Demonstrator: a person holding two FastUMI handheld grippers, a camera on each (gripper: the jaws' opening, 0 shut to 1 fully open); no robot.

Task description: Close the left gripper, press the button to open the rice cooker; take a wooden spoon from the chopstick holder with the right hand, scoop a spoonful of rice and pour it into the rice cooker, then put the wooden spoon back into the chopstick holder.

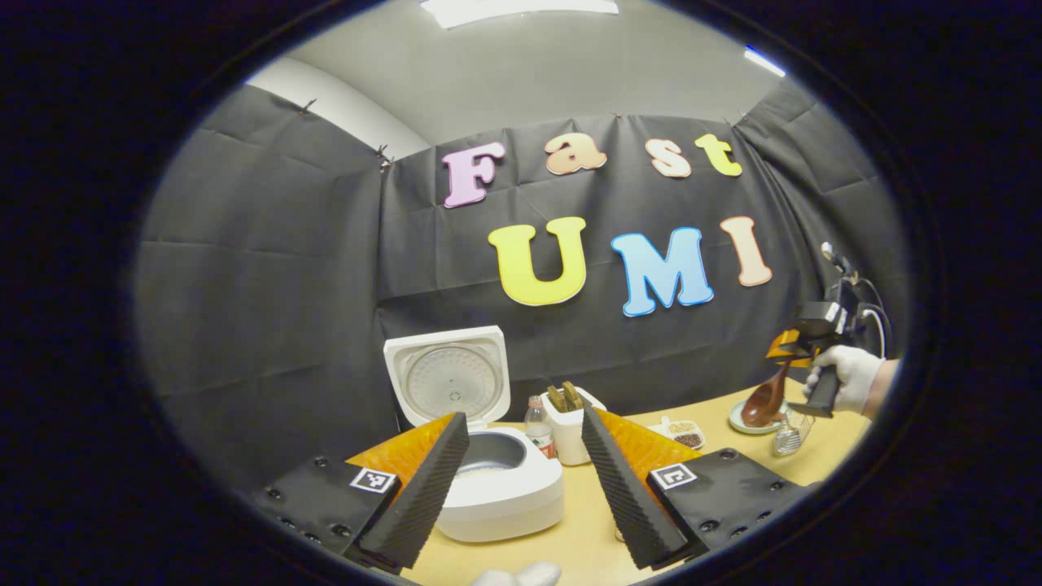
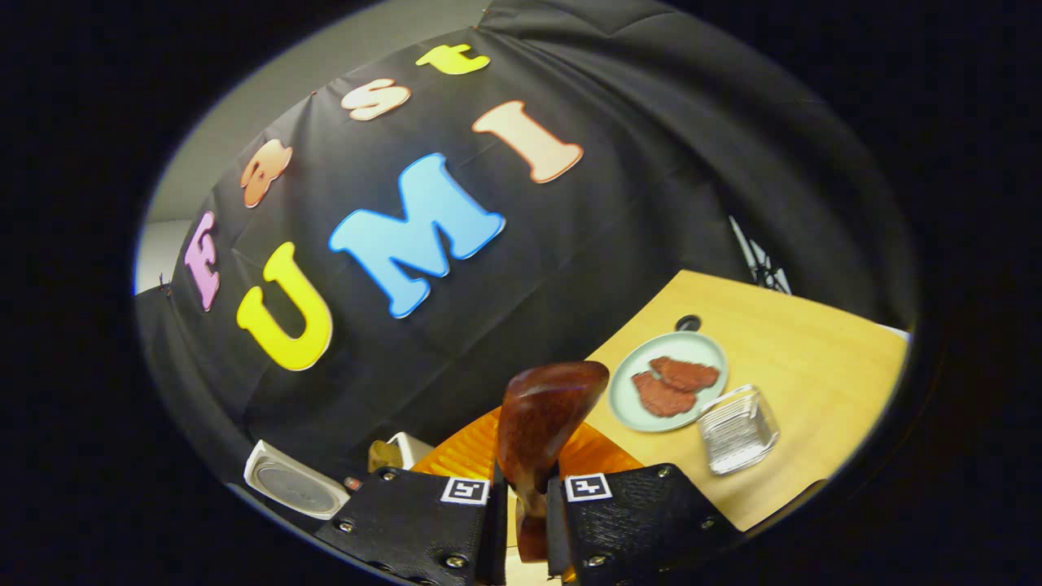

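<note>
Surface: a pale wooden table (image 1: 586,521), backed by a black cloth wall (image 1: 269,285) under a grey ceiling.

Far left: a white rice cooker (image 1: 496,488), lid (image 1: 448,378) raised upright, inner pot showing. Just right of it, a small bottle (image 1: 539,423), then a white chopstick holder (image 1: 570,431) with brown handles standing in it. Further right, a small divided dish (image 1: 684,433) of grains, a pale green plate (image 2: 667,378) with two reddish-brown pieces on it, and a clear ribbed glass dish (image 2: 737,427) just beside the plate.

Left gripper (image 1: 521,480): fingers spread wide apart, nothing between them, held near the cooker without touching it.

Right gripper (image 2: 525,505): gripped by a gloved hand (image 1: 847,378), raised above the plate at the right end of the table. Both fingers are clamped on the handle of the wooden spoon (image 2: 541,415); in the left gripper view its bowl hangs down toward the plate.
</note>
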